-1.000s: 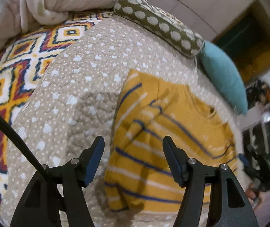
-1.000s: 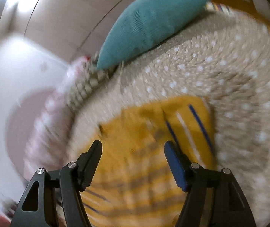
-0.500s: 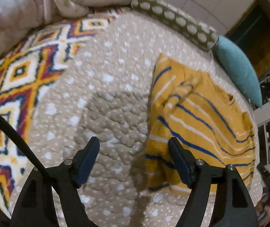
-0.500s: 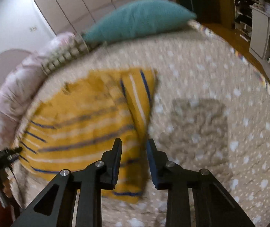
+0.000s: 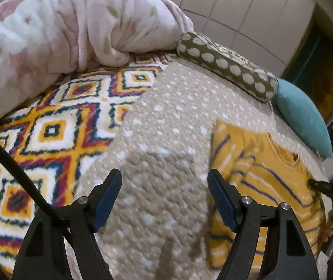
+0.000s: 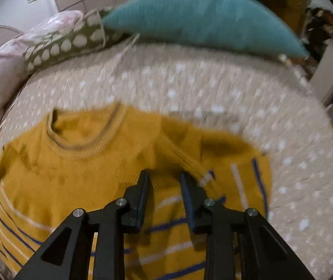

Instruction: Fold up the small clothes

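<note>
A small mustard-yellow sweater (image 6: pixel 91 168) with blue and white stripes lies on a beige dotted quilt (image 6: pixel 213 88). One sleeve is folded over its body. In the left wrist view the sweater (image 5: pixel 266 186) lies to the right. My left gripper (image 5: pixel 165 175) is wide open and empty above the bare quilt (image 5: pixel 166 140), left of the sweater. My right gripper (image 6: pixel 165 175) hovers low over the sweater's middle, below the collar, jaws partly open and holding nothing. It also shows at the right edge of the left wrist view (image 5: pixel 316 183).
A teal cushion (image 6: pixel 201 18) and an olive spotted bolster (image 6: pixel 68 42) lie at the far edge. A pink floral blanket (image 5: pixel 61 28) is heaped at the back left. A diamond-patterned blanket (image 5: pixel 49 130) covers the bed's left side.
My left gripper has drifted left, off the sweater and over bare quilt. My right gripper narrowed its jaws, then moved over the sweater's middle near the collar and opened slightly.
</note>
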Motion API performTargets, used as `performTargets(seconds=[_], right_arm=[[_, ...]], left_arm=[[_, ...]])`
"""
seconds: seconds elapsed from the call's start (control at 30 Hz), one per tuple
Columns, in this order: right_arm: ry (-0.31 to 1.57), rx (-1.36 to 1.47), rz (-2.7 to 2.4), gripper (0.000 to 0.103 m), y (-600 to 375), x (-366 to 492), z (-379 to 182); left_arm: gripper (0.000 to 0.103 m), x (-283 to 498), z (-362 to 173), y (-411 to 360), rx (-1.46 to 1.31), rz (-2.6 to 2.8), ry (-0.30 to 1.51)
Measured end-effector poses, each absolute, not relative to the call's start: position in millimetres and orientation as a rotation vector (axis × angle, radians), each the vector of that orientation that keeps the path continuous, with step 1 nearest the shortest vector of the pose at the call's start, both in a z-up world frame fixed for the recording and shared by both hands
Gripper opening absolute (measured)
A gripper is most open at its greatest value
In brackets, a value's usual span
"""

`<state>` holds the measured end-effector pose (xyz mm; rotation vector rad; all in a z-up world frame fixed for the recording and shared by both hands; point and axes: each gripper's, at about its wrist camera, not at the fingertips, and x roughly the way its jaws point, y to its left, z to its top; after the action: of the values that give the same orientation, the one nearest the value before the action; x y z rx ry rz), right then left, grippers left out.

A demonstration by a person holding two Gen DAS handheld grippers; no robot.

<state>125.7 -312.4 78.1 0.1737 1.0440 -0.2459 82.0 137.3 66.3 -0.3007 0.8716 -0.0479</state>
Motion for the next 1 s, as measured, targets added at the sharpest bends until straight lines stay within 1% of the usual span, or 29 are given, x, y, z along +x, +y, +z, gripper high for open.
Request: performTargets(seconds=[0.1,0.17,0.27,0.33,0.4,0.5,0.57,0.6,0.7,0.8,0.87,0.9,1.0], right_arm=[[0.934,0.122,-0.181,0.03,-273.5,114.7,111.7],[0.948,0.125,-0.025,0.03,-232.3,113.5,118.9],[0.999,0.069,0.161,0.03,-169.4,121.8,108.2],[1.011,-0.022,0.254,0.026,-118.5,132.2,95.8],[1.033,-0.095,0.293,0.026,-75.9,152.9,79.1],[1.149,-0.207,0.3,0.026,-26.6,191.8,44.6],[1.119,-0.262,0.259,0.026,-11.7,202.0,47.4],[1.122,-0.243,0.257,0.026,-9.6,202.0,55.5],[1.024,-0.125,0.313,0.026,-26.8,165.0,98.8],[0.983,-0.147,0.385,0.026,-36.0,102.5,120.7],[0.99,-0.174,0.425,0.026,-34.2,68.1,118.1],[0.996,-0.207,0.45,0.026,-32.5,42.7,113.4],[0.969,-0.328,0.486,0.026,-17.3,1.2,98.9]], left_arm=[[0.075,84.9,62.1,152.1,-0.315,-0.034,0.844],[0.075,83.1,59.3,159.4,-0.327,-0.028,0.824],[0.075,84.2,55.1,166.6,-0.319,-0.058,0.834],[0.075,83.3,54.3,170.0,-0.307,-0.071,0.825],[0.075,81.8,54.5,174.1,-0.291,-0.068,0.815],[0.075,82.1,57.2,185.2,-0.284,-0.042,0.799],[0.075,82.5,58.3,194.2,-0.313,-0.039,0.797],[0.075,82.9,58.5,201.5,-0.339,-0.037,0.797],[0.075,81.8,58.5,217.0,-0.382,-0.019,0.794],[0.075,79.9,57.3,229.1,-0.412,0.003,0.797],[0.075,78.3,55.9,234.6,-0.427,0.016,0.799],[0.075,77.6,55.2,236.0,-0.43,0.02,0.8],[0.075,73.7,52.4,239.0,-0.424,0.036,0.805]])
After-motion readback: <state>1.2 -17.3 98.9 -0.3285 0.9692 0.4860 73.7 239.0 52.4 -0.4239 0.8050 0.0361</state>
